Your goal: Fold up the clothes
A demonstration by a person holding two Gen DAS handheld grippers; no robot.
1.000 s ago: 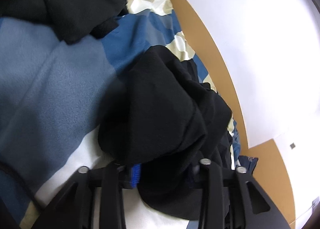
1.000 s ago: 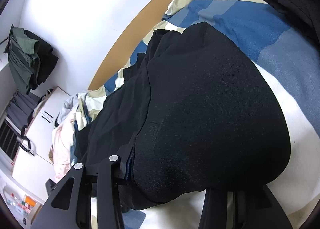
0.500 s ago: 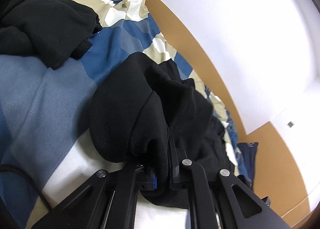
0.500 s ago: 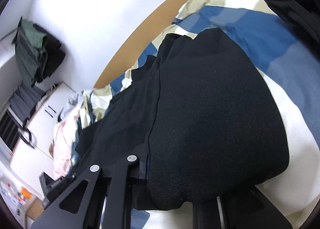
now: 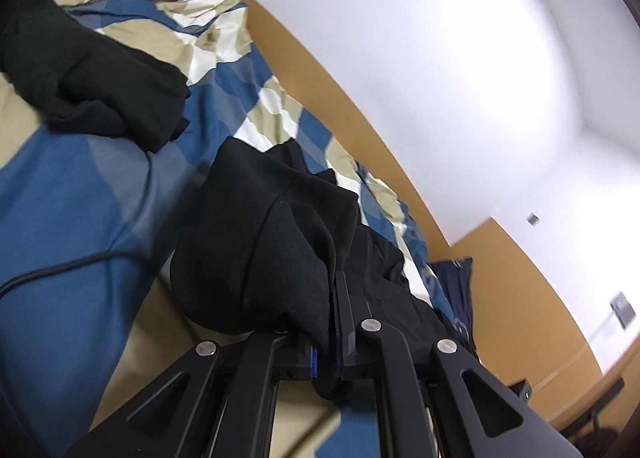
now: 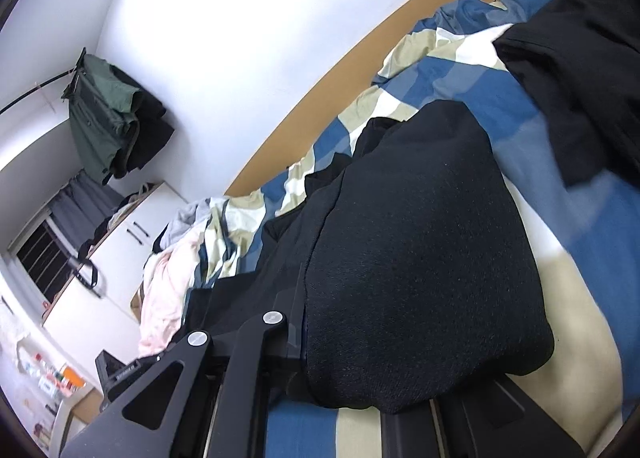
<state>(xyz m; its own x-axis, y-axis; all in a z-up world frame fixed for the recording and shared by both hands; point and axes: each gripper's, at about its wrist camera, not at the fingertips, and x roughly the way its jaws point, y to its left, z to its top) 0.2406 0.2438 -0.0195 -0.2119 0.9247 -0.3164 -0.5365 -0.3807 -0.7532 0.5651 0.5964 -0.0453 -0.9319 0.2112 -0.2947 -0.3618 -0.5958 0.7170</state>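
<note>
Left gripper: jaws have just been closing and now pinch a fold of the black garment, the cloth bunched between the blue pads and spilling over both fingers. Right gripper: jaws have likewise just been closing; its left finger presses against the same black garment, but the right finger is buried under the cloth, so the grip is judged closed on the fabric rather than seen in full.

The garment is matte, thick, knit-textured black, with a seam running along its length. It hangs in a rounded bulge from both grippers, raised off the bed at the near end, the rest trailing away over the bedcover, a blue, beige and white patchwork. Which kind of garment it is cannot be told.

Farther off, a second black cloth lies crumpled on the cover, apart from the held one. Beyond, pink bedding is heaped at the bed's end. A tan panel runs along the white wall. Green clothing hangs high on the far wall.
</note>
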